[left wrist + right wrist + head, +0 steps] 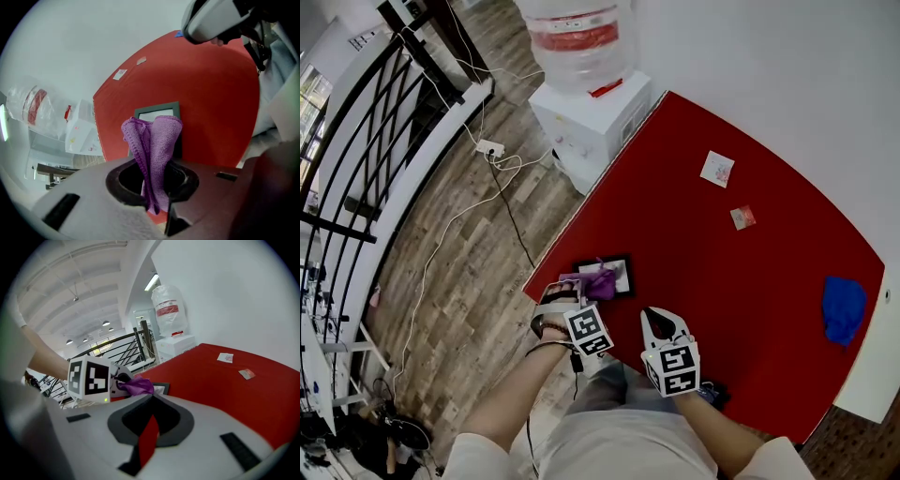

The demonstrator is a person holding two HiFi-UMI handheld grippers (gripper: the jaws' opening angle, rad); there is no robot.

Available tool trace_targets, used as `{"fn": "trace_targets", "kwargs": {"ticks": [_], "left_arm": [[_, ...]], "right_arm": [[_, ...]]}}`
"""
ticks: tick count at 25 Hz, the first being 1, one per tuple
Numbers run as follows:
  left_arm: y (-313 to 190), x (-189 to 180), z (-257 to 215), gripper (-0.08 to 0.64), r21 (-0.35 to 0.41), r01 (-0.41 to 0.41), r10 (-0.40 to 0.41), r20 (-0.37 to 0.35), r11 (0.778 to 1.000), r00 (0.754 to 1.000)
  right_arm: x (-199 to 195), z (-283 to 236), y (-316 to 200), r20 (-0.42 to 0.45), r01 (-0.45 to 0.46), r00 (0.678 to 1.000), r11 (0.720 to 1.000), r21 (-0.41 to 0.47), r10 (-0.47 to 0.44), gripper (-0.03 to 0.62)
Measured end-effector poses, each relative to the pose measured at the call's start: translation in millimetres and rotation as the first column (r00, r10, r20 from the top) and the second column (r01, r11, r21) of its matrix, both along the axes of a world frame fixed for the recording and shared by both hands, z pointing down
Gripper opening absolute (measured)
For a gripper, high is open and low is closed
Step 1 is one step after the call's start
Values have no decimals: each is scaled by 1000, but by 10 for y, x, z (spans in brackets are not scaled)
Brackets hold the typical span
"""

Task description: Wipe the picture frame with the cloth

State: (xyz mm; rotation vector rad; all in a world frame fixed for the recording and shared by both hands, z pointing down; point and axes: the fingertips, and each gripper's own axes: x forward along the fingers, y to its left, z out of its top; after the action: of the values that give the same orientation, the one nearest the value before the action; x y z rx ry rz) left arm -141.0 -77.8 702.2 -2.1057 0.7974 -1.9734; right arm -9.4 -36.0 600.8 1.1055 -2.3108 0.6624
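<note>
A small dark-edged picture frame (617, 274) lies flat near the red table's (750, 281) near-left corner; in the left gripper view the frame (157, 111) sits just beyond the jaws. A bunched purple cloth (599, 284) rests over the frame's near-left part. My left gripper (579, 292) is shut on this cloth (153, 140), which stands up out of the jaws. My right gripper (655, 317) hovers over the table to the right of the frame, shut with nothing in it; only a thin slit shows between its jaws (149, 439). From there the cloth (136, 386) is seen beside the left gripper's marker cube (90, 378).
A blue cloth (844, 307) lies at the table's right edge. Two small cards (717, 169) (742, 217) lie farther back. A white water dispenser (592, 112) stands off the far-left corner. Cables and a power strip (490, 147) cross the wood floor beside a black railing (384, 122).
</note>
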Motion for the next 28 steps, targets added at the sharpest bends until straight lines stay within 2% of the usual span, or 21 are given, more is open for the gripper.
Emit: {"fn": "trace_targets", "kwargs": {"ticks": [4,8,14,16,20,28], "left_arm": [[318,98,29,61,-52,-23,22,-14,998,1000],[436,167,12,60,-59,-45,44,-15,997,999],[3,19,-53,60,-49,32,-35,-50,998,998],[-186,5,-46,61,-45,24,-26,-43,999,999],[-418,19,-12,61,-14,3,-3,14,1000,1000],[-325,101,58,61,-25,-37,38,45,999,998]], "right_arm": [[-2,27,6,4,0,1000,1000,-4,0,5],[10,54,49,4,-2,1000,1000,-13,2,5],[63,47,71,4,-14,1000,1000,-11,14,5],[98,52,79,0,-22,1000,1000,-15,22,5],[160,65,116,-7,-25,1000,1000,-19,25,5],[234,124,97,-15,-28,1000,999,-35,27,5]]}}
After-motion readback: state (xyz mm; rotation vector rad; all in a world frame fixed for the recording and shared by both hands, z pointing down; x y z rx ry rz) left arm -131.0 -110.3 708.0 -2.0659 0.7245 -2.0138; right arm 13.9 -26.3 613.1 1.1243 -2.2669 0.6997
